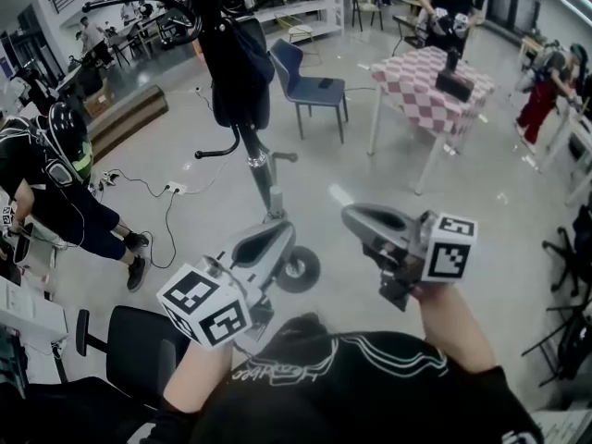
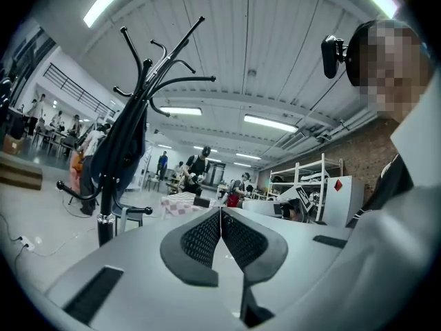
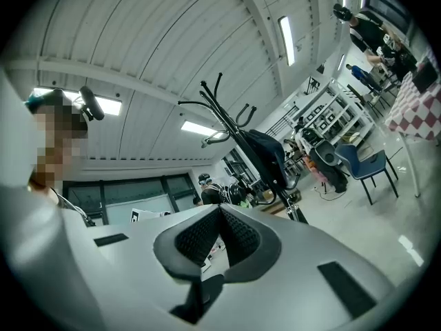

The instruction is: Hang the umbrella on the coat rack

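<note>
One dark folded umbrella [image 1: 237, 67] hangs on the single black coat rack [image 1: 263, 172], its cloth lying against the pole below the curved hooks at the top; the rack stands on the grey floor on a round base. The left gripper view shows the same umbrella [image 2: 122, 143] slung from the coat rack [image 2: 160, 66], well apart from the jaws, and the right gripper view shows the umbrella [image 3: 266, 154] and the coat rack [image 3: 226, 113] again from the other side.

Two grippers are held up in front of a person in a black top. The left gripper [image 1: 276, 231] has its jaws clenched, pad against pad, with nothing between them. The right gripper [image 1: 351, 215] is likewise pressed closed and empty. Each carries one cube with square markers.

Behind the rack stands one blue chair [image 1: 310, 83]. To its right is one bench [image 1: 416, 95] under a red-and-white checked cloth, with one dark object [image 1: 453, 81] on top. One black office chair [image 1: 141, 348] sits at lower left. Three other people can be picked out clearly: one in black at left [image 1: 55, 178], one behind the bench [image 1: 453, 3], one in red trousers at right [image 1: 546, 86]. One power strip [image 1: 173, 190] with cables lies on the floor.
</note>
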Demonstrator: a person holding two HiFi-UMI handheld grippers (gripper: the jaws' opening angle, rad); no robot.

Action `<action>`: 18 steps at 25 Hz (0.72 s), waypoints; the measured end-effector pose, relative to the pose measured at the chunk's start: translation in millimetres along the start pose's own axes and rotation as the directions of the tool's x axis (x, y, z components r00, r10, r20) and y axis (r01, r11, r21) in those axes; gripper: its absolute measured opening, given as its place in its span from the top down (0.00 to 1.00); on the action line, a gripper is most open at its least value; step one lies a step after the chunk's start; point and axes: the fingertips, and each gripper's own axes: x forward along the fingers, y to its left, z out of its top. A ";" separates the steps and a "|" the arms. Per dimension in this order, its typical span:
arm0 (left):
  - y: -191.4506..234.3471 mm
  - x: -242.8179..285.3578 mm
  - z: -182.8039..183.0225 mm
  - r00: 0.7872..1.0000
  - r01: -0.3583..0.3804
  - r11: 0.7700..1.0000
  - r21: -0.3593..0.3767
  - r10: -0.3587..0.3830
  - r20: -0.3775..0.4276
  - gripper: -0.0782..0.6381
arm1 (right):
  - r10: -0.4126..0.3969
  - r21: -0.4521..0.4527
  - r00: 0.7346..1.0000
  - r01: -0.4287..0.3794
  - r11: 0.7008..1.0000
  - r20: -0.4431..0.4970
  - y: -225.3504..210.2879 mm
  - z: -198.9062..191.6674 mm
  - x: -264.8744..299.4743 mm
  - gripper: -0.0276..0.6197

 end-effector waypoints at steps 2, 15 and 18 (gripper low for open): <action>-3.5 -0.9 -1.6 1.000 0.001 1.000 0.006 -0.001 -0.001 0.89 | 0.008 0.008 1.000 -0.008 1.000 0.004 1.9 -1.9 -1.3 0.93; 2.7 -3.8 -3.9 1.000 -0.015 1.000 0.005 0.015 -0.002 0.89 | 0.004 -0.003 1.000 -0.004 1.000 -0.004 -0.3 -3.1 8.7 0.93; 7.5 -4.5 -5.8 1.000 -0.015 1.000 0.006 0.015 -0.006 0.89 | 0.004 -0.011 1.000 -0.004 1.000 -0.011 -2.6 -4.9 14.2 0.93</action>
